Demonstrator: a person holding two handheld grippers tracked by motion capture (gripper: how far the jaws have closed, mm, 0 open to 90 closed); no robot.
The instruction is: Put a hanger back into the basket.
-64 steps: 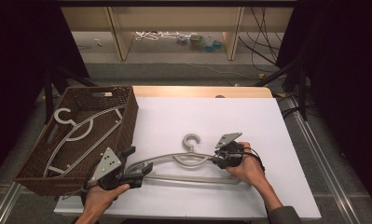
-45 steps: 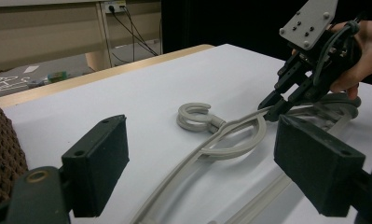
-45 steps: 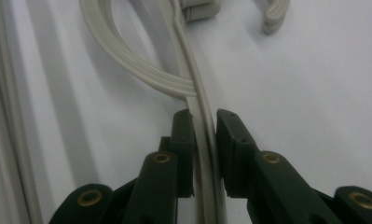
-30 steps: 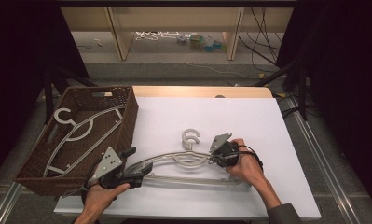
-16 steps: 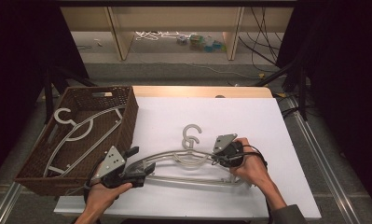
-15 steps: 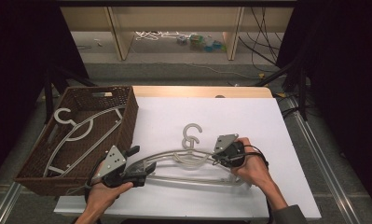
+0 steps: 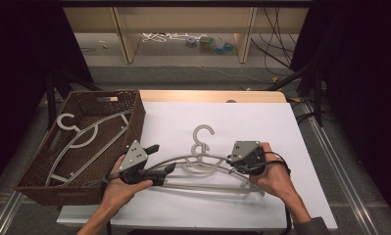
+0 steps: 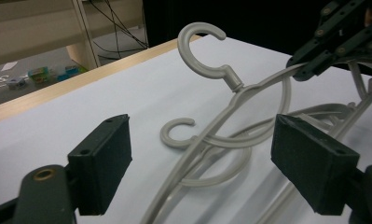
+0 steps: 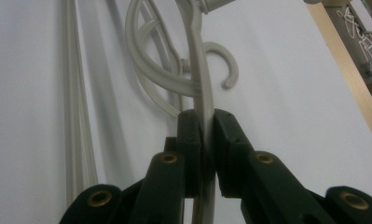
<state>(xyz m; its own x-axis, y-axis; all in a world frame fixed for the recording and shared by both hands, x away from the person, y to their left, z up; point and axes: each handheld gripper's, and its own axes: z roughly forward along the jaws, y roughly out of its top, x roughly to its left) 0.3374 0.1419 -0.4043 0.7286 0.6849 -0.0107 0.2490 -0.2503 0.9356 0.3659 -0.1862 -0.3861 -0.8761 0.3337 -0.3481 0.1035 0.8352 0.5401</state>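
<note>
The pale grey plastic clothes hanger (image 9: 203,100) runs straight between the right gripper (image 9: 203,140) jaws, which pinch its arm flat from both sides. Its other arm passes through the gap of the left gripper (image 8: 197,154), whose jaws stand wide apart, touching nothing. The hanger is raised near the desk's front edge, hook (image 7: 203,135) pointing toward the far edge, above a second grey hanger (image 7: 205,169) lying on the white desk (image 7: 261,122). A brown wicker basket (image 7: 134,110) holding more hangers stands at the left edge.
</note>
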